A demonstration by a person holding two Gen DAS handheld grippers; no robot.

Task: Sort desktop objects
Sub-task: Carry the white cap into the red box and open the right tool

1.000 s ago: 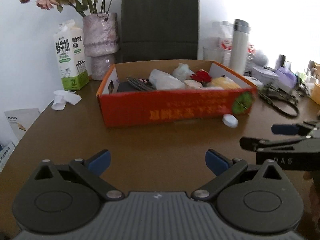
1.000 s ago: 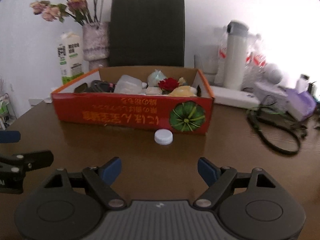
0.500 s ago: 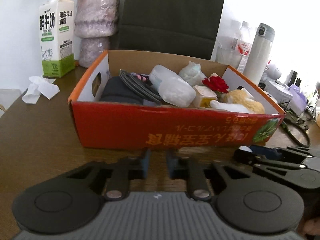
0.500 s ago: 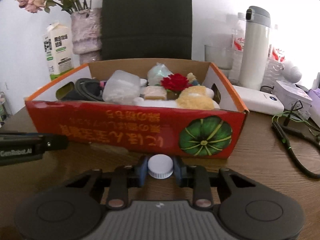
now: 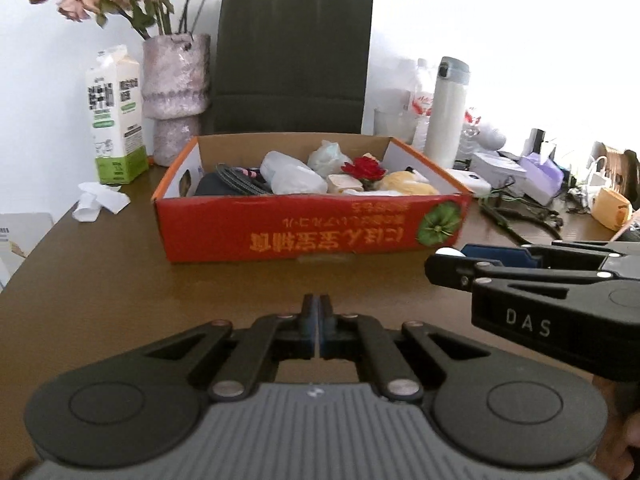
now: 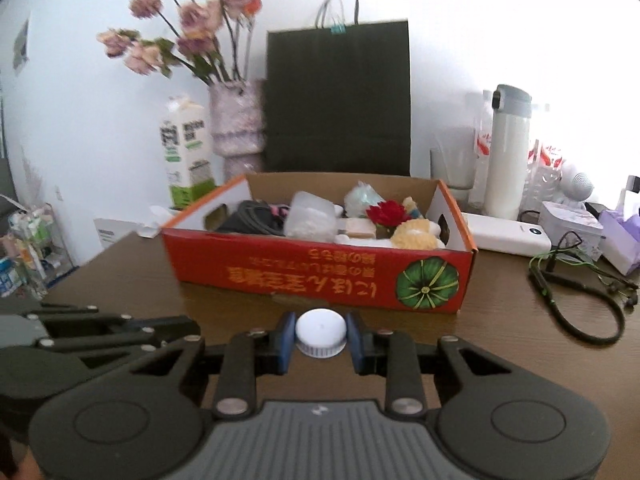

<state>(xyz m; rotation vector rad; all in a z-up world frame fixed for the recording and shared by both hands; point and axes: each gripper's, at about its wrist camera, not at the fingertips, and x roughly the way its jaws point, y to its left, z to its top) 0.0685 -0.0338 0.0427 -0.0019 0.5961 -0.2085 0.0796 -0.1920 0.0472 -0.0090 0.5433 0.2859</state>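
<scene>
A red cardboard box (image 5: 312,226) (image 6: 320,276) holding several small items stands mid-table. My right gripper (image 6: 321,334) is shut on a white bottle cap (image 6: 321,333) and holds it just in front of the box's near wall, lifted off the brown table (image 6: 520,344). In the left wrist view the right gripper (image 5: 452,262) comes in from the right, with the cap (image 5: 450,252) barely showing at its tip. My left gripper (image 5: 319,326) is shut and empty, over bare table in front of the box.
Behind the box stand a milk carton (image 5: 116,120), a vase of dried flowers (image 5: 176,92), a dark paper bag (image 5: 292,60) and a white thermos (image 5: 446,108). A crumpled tissue (image 5: 98,202) lies left. Cables (image 6: 576,300), a power bank (image 6: 508,234) and clutter fill the right.
The right gripper closed on the white cap and lifted it while pulling back. The left gripper closed fully and drew back from the box.
</scene>
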